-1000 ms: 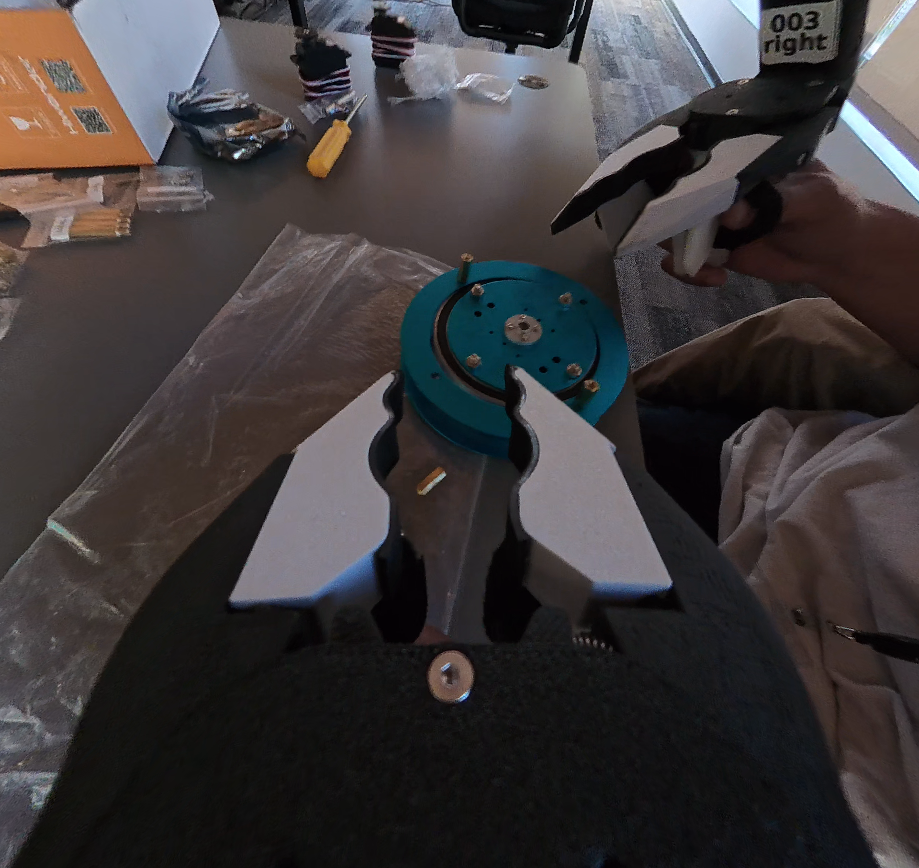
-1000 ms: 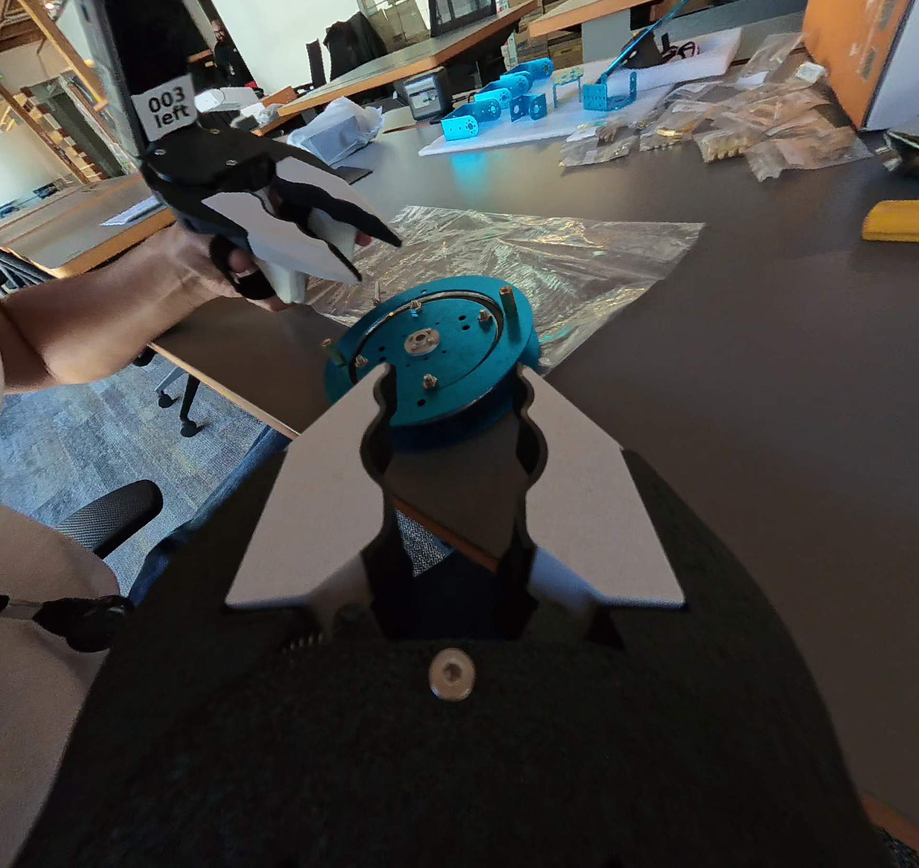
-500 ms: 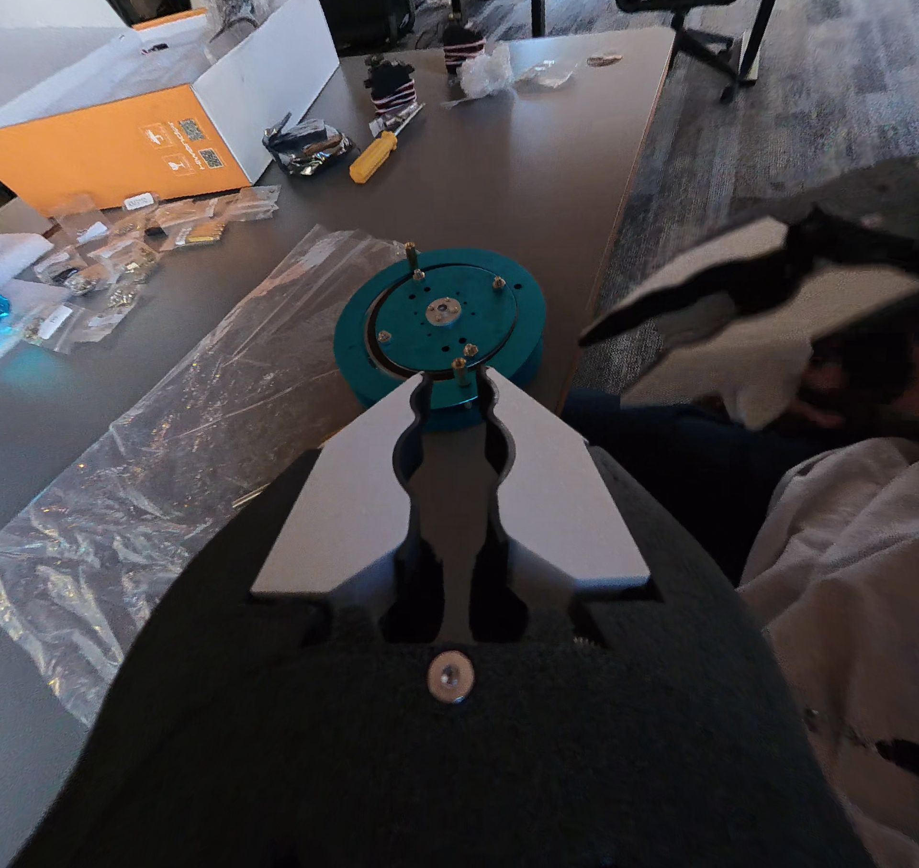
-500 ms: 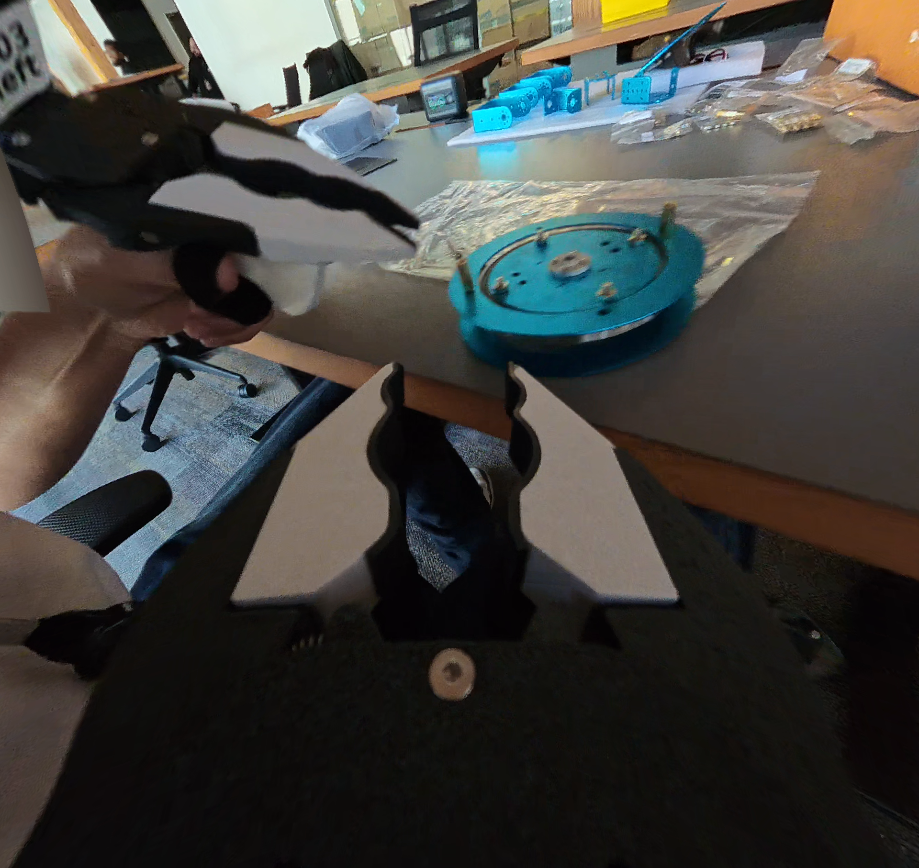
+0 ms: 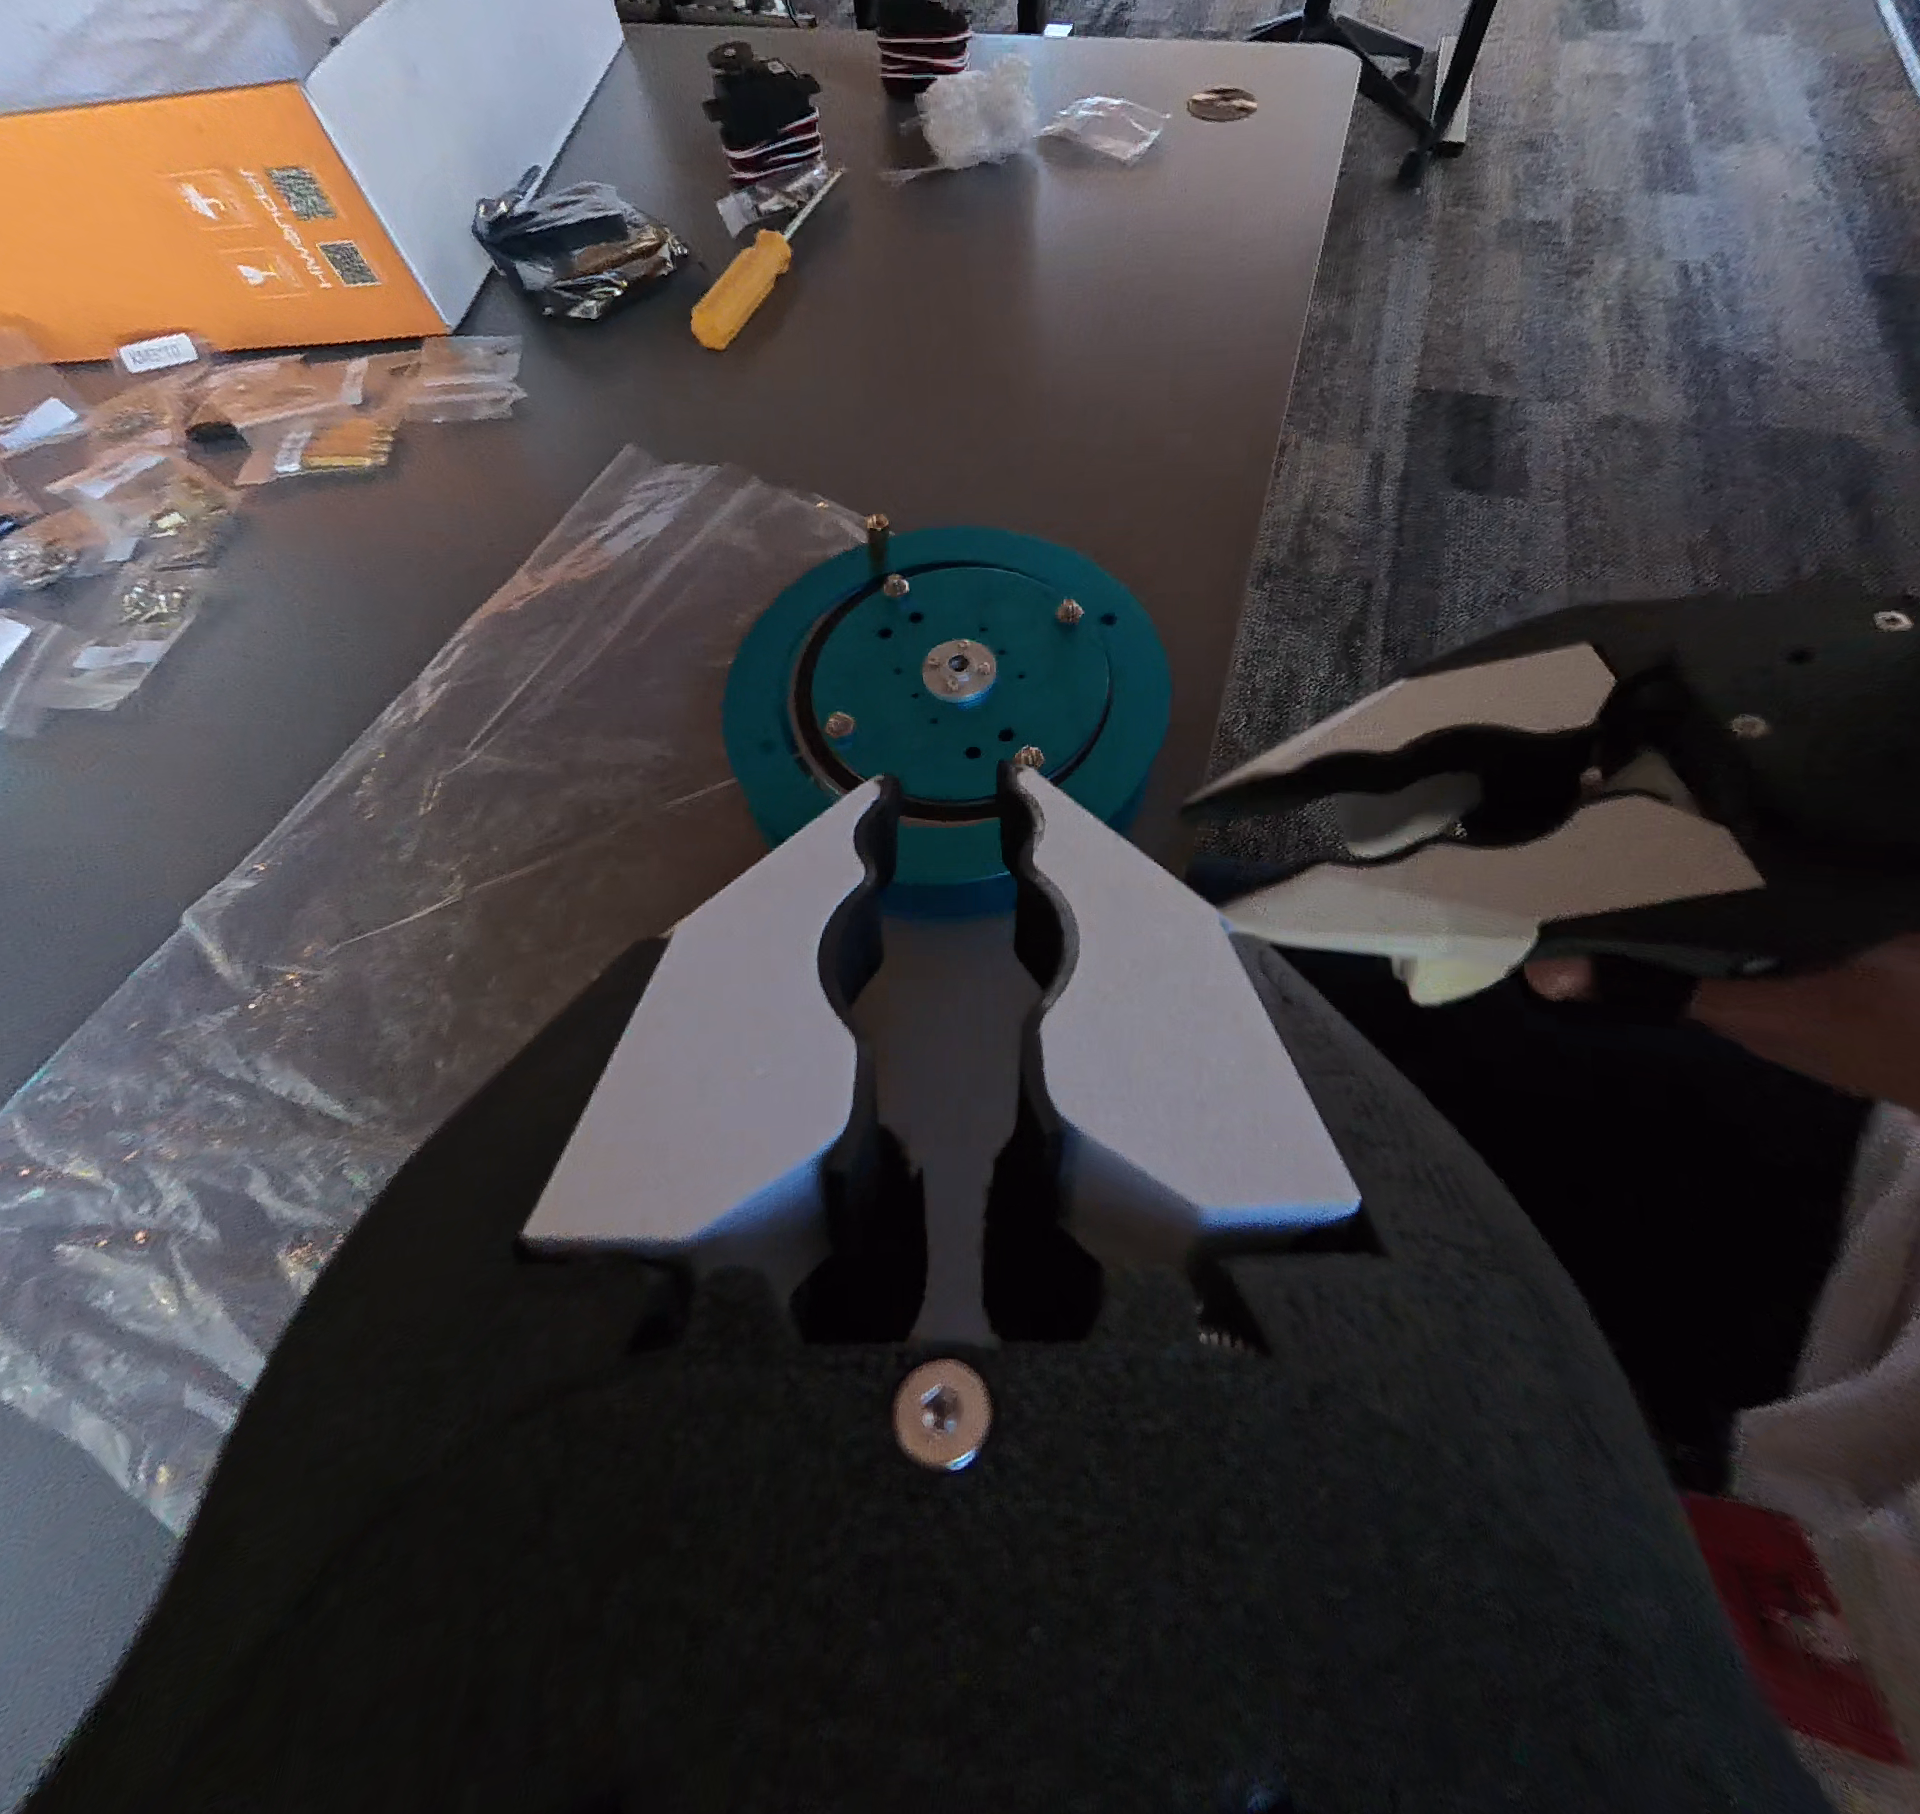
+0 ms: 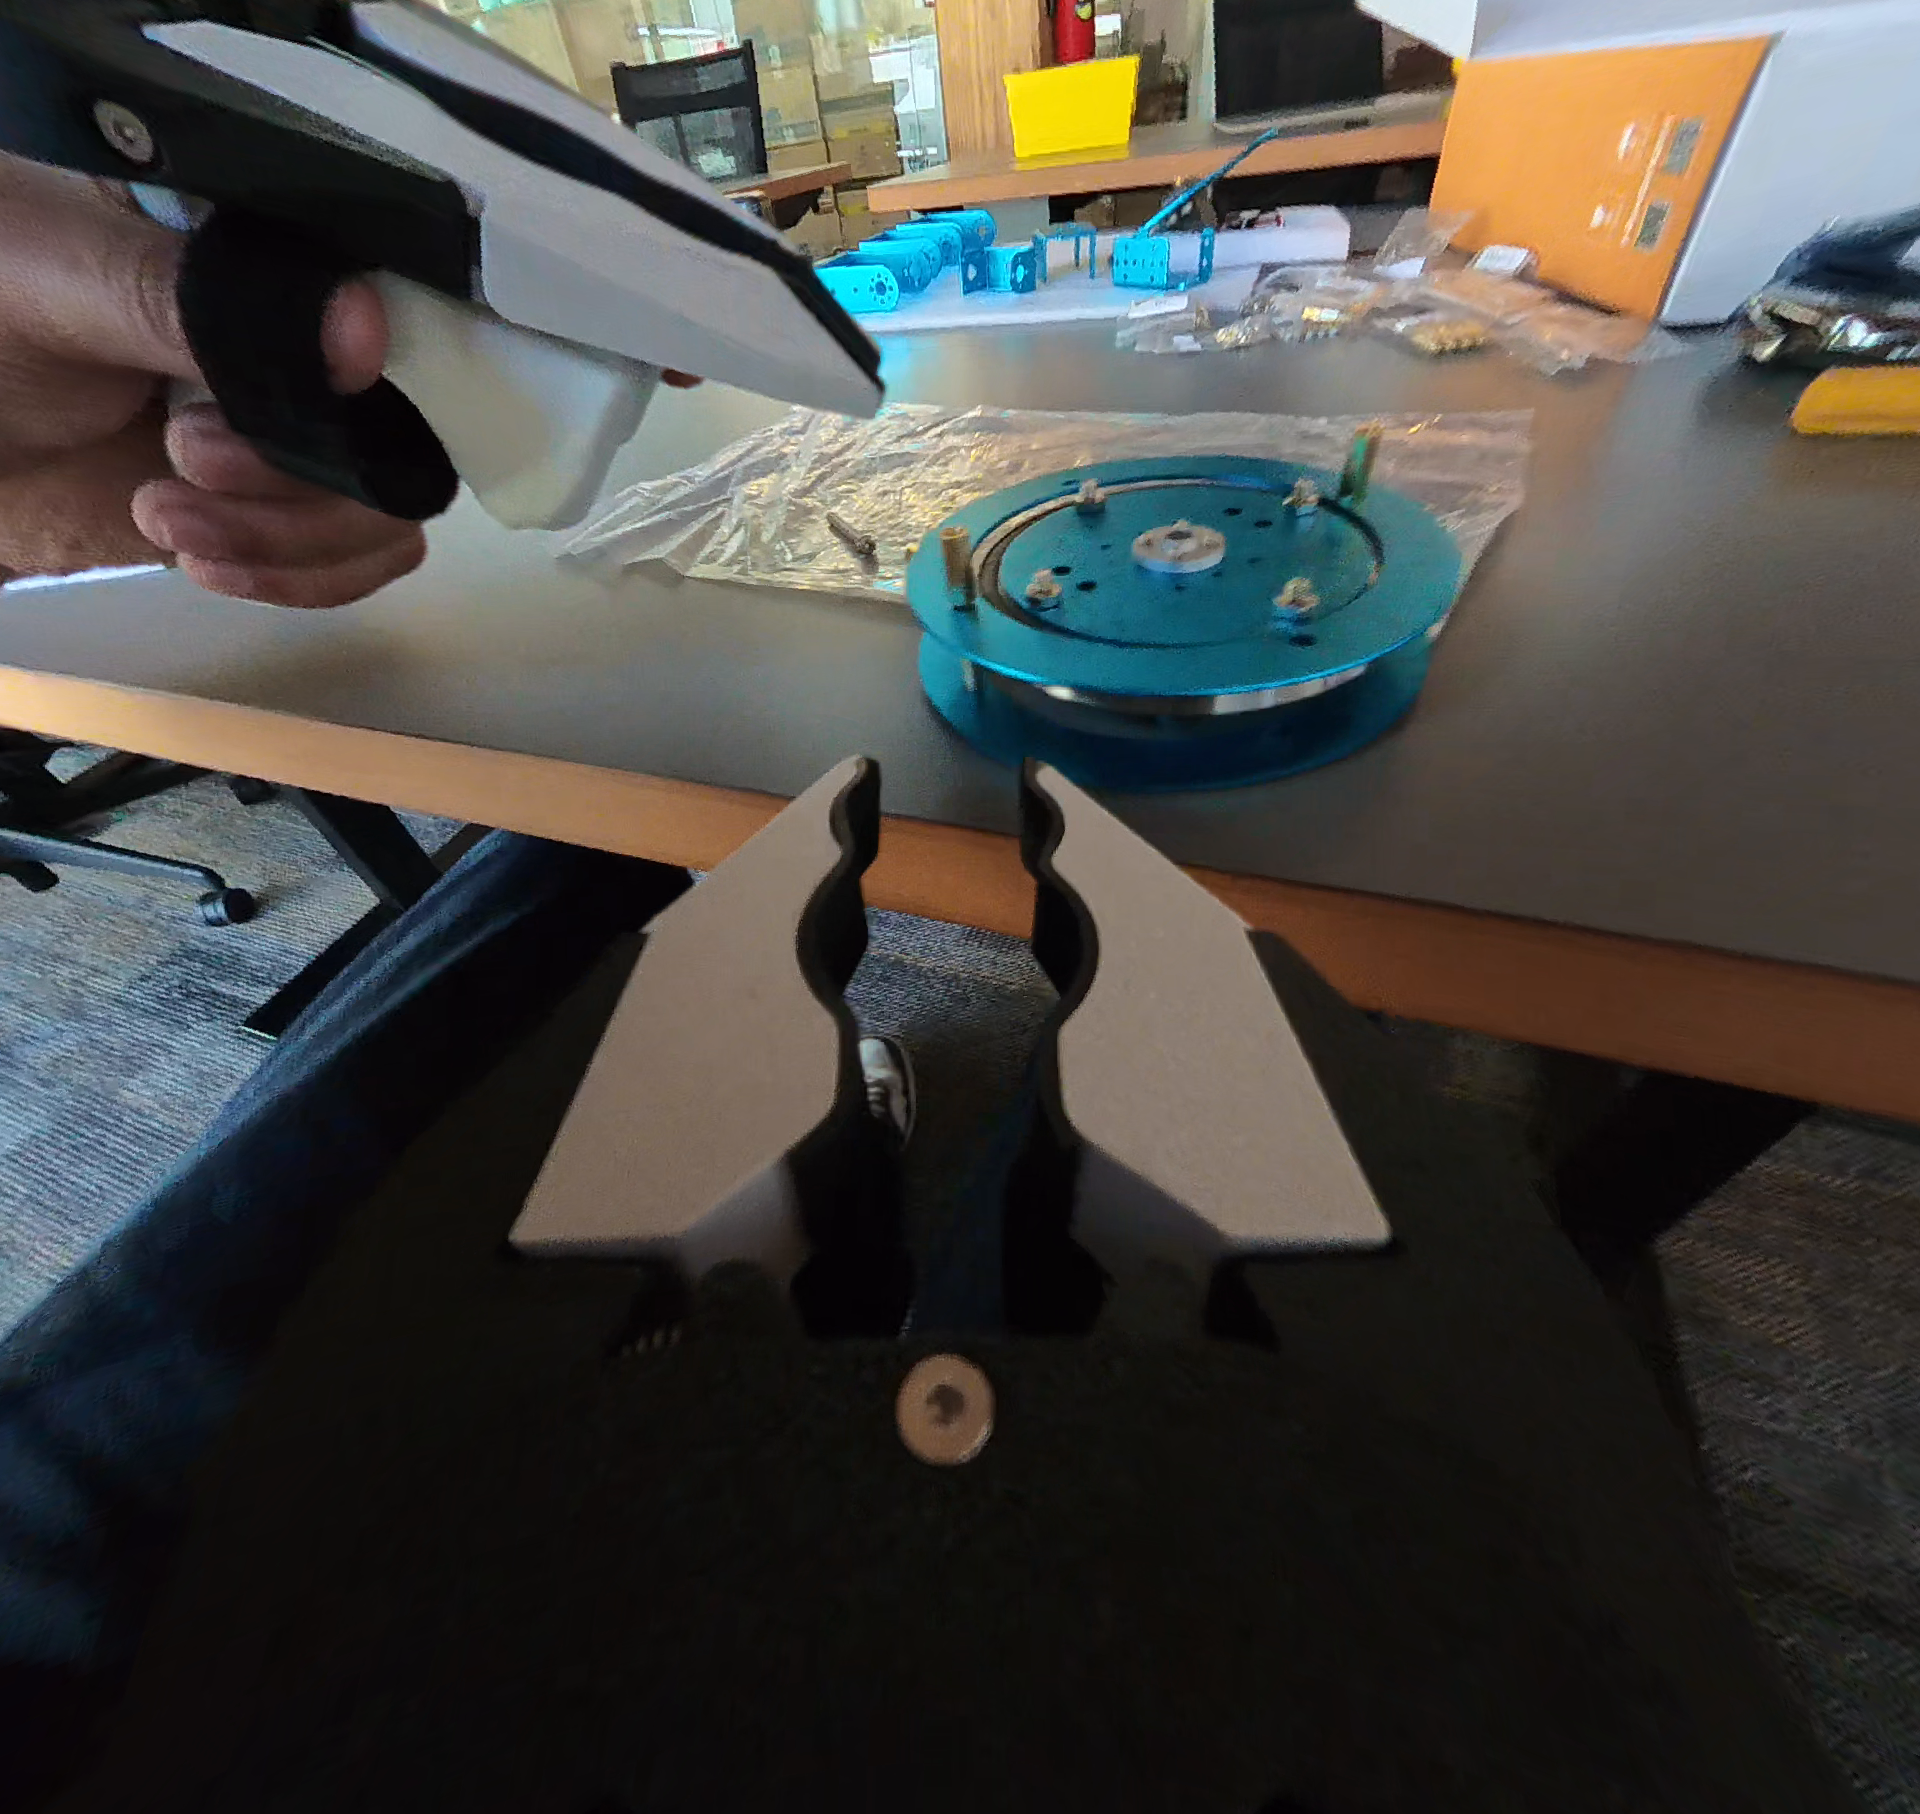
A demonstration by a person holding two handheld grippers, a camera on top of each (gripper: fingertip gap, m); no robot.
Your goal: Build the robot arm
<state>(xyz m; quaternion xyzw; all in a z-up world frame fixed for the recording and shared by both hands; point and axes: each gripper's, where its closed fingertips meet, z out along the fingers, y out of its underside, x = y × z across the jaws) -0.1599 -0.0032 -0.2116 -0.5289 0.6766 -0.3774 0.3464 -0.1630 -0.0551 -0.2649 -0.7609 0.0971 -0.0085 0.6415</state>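
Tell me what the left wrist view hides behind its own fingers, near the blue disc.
Observer: A second brass standoff stands upright on the rim of the blue disc, on the side nearest the left gripper.
Operator: Check the plastic sheet there too.
Observer: A loose screw lies on the plastic sheet, close beside the disc but apart from it.

Bare dark table (image 5: pixel 1039 362) lies beyond the round blue metal turntable (image 5: pixel 945 694); crinkled clear plastic sheet (image 5: pixel 416 829) flanks it.
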